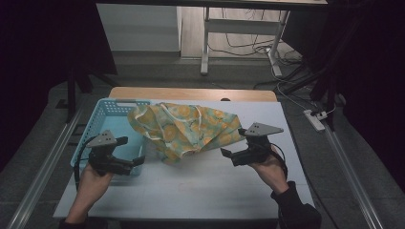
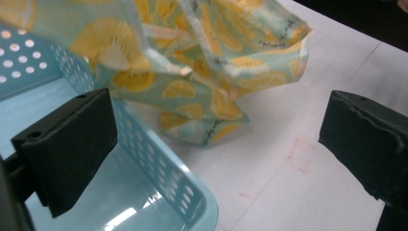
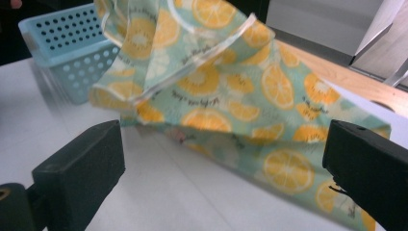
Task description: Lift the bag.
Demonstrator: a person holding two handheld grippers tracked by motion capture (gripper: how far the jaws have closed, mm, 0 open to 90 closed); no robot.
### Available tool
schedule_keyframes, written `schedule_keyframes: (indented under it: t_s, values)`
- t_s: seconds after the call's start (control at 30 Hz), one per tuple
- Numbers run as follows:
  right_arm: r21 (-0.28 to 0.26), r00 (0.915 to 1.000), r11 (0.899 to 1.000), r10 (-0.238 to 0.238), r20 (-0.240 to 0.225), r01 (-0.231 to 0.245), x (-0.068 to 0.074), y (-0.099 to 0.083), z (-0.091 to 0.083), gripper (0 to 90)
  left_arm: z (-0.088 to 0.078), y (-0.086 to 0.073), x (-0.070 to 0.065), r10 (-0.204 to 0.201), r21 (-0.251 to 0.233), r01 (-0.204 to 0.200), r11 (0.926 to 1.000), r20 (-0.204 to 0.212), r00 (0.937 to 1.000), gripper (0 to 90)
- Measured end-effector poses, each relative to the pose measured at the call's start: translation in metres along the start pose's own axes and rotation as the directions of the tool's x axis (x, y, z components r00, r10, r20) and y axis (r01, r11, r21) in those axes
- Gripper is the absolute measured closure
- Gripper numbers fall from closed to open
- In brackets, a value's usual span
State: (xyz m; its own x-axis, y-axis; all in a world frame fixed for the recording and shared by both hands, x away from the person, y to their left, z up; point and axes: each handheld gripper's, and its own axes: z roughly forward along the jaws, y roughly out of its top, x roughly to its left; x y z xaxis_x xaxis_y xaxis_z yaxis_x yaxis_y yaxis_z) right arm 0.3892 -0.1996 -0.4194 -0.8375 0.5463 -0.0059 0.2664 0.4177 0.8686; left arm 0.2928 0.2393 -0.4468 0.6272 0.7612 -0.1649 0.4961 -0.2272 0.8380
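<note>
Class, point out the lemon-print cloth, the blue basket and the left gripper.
lemon-print cloth [image 1: 186, 129]: high view, middle of the crumpled fabric.
blue basket [image 1: 107, 112]: high view, perforated far wall.
left gripper [image 1: 136, 162]: high view, between its open fingertips.

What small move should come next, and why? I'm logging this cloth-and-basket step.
Probably bring the right hand-held gripper forward and shut it on the near edge of the lemon-print cloth. Both grippers are open and hold nothing, the cloth lies crumpled, partly draped over the blue basket rim, and its edge sits just ahead of the right jaws.

Black tongs [image 1: 230, 153] with grey three-cornered plates, black cables, dark right sleeve [image 1: 296, 207]
</note>
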Motion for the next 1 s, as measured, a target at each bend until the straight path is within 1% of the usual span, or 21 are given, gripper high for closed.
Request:
schedule_keyframes:
  t_s: [0.1,0.27,0.43,0.5,0.7,0.8,0.87,0.93,1.0]
  values:
    - [0.010,1.0000,1.000,-0.005,0.006,0.005,0.003,-0.007,-0.004,0.8,-0.004,-0.007,-0.002,-0.010,-0.005,0.010,0.9999,-0.002,1.0000,0.0]
    - [0.013,0.9999,1.000,0.004,0.012,-0.004,0.007,-0.019,-0.014,0.8,-0.012,-0.024,-0.009,-0.036,-0.024,0.036,0.9991,-0.002,0.9993,0.0]
    - [0.010,0.9996,1.000,0.022,0.017,-0.022,0.013,-0.032,-0.026,0.8,-0.018,-0.040,-0.014,-0.049,-0.010,0.049,0.9988,-0.001,0.9988,0.0]
    - [0.007,0.9994,1.000,0.027,0.020,-0.027,0.014,-0.038,-0.030,0.8,-0.021,-0.046,-0.015,-0.055,-0.005,0.055,0.9985,-0.011,0.9984,0.0]
    - [0.024,0.9969,0.999,0.028,0.073,-0.030,0.017,-0.059,-0.041,0.0,-0.031,-0.063,-0.016,-0.083,-0.008,0.083,0.9965,-0.041,0.9957,0.0]
    - [0.026,0.9941,0.998,0.048,0.097,-0.051,0.015,-0.069,-0.048,0.0,-0.036,-0.071,-0.016,-0.091,-0.007,0.090,0.9959,-0.056,0.9943,0.0]
    - [0.025,0.9917,0.997,0.066,0.110,-0.069,0.014,-0.076,-0.054,0.0,-0.038,-0.077,-0.017,-0.088,0.003,0.089,0.9960,-0.073,0.9934,0.0]
    - [0.032,0.9885,0.996,0.077,0.131,-0.082,0.013,-0.083,-0.060,0.0,-0.040,-0.082,-0.018,-0.086,0.010,0.087,0.9962,-0.093,0.9920,0.0]
    - [0.038,0.9851,0.995,0.091,0.146,-0.097,0.011,-0.091,-0.067,0.0,-0.042,-0.087,-0.018,-0.090,0.013,0.092,0.9957,-0.099,0.9909,0.0]
